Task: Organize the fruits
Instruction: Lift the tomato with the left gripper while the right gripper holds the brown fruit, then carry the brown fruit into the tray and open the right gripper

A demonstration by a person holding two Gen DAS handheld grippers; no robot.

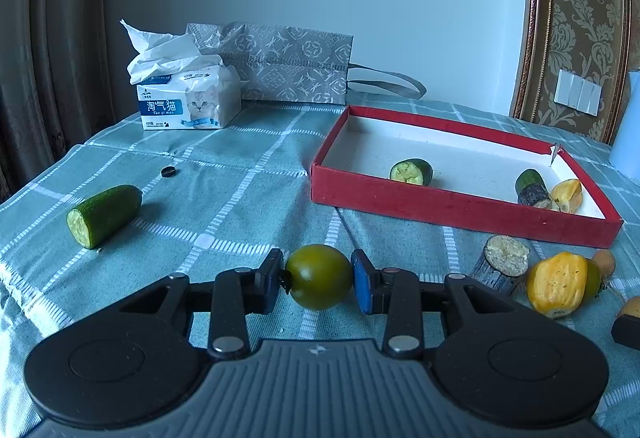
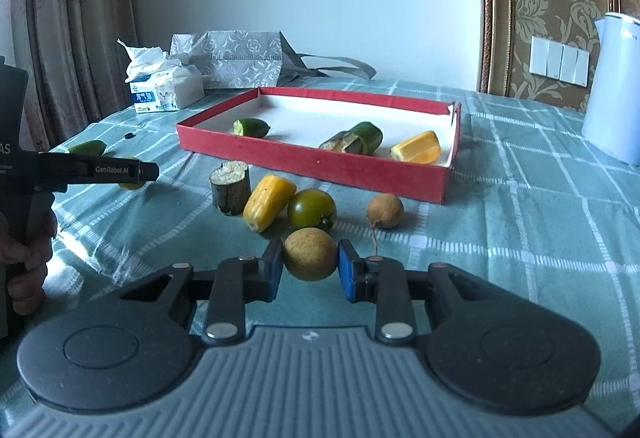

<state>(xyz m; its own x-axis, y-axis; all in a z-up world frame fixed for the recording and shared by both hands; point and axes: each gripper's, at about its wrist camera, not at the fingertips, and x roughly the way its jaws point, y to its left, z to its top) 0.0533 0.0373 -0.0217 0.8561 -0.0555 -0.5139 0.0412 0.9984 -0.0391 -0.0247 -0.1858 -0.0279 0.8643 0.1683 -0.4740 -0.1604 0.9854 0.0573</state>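
My left gripper [image 1: 318,278] is shut on a green tomato [image 1: 319,276] just above the checked cloth. My right gripper [image 2: 310,262] is shut on a round brown longan [image 2: 310,254]. Beyond both lies a shallow red box [image 2: 320,161] holding a cucumber end [image 2: 251,127], a dark-skinned cucumber piece [image 2: 354,141] and a yellow fruit wedge [image 2: 417,147]. Loose in front of the box are a dark stub [image 2: 231,187], a yellow piece [image 2: 268,202], a second green tomato [image 2: 312,209] and another longan [image 2: 385,210]. A cucumber half [image 1: 105,213] lies far left.
A tissue pack [image 1: 188,105] and a grey patterned bag [image 1: 288,65] stand at the table's back edge. A white kettle [image 2: 616,89] is at the right. A small black ring [image 1: 168,171] lies on the cloth. A person's hand [image 2: 24,258] holds the left gripper's handle.
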